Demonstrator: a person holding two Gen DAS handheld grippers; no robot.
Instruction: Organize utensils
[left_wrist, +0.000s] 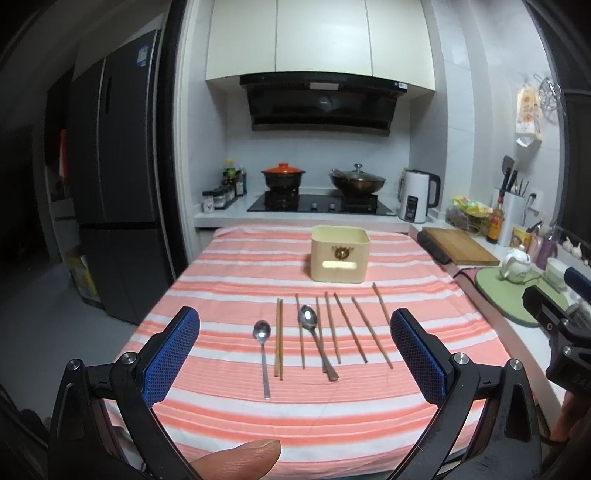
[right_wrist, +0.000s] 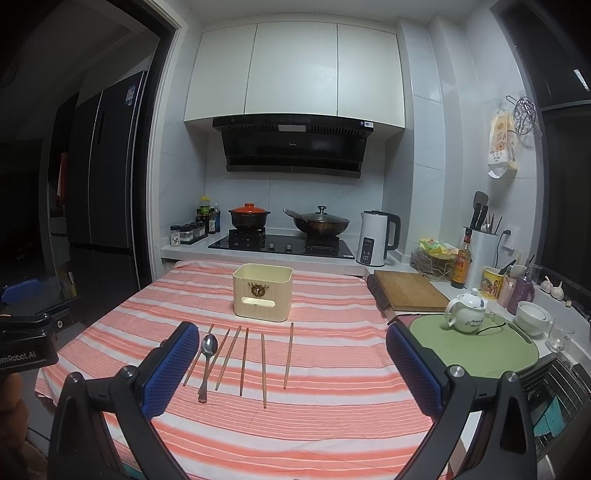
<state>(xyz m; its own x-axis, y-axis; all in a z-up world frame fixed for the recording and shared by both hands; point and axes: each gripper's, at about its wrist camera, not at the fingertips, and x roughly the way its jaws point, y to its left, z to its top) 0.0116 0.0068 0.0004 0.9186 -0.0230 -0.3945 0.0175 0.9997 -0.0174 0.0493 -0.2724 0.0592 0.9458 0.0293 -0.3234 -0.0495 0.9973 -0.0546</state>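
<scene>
Ahead: utensils (left_wrist: 317, 336) (claws (left_wrist: 295, 354) apart)

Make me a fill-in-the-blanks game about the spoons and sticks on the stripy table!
1. The number of metal spoons on the striped cloth is ____.
2. The cream box stands ____ the chopsticks, toward the stove.
3. Both hand-held grippers, left and right, are ____.
4. The clay pot's lid is coloured ____.

Answers: two; behind; open; orange
</scene>
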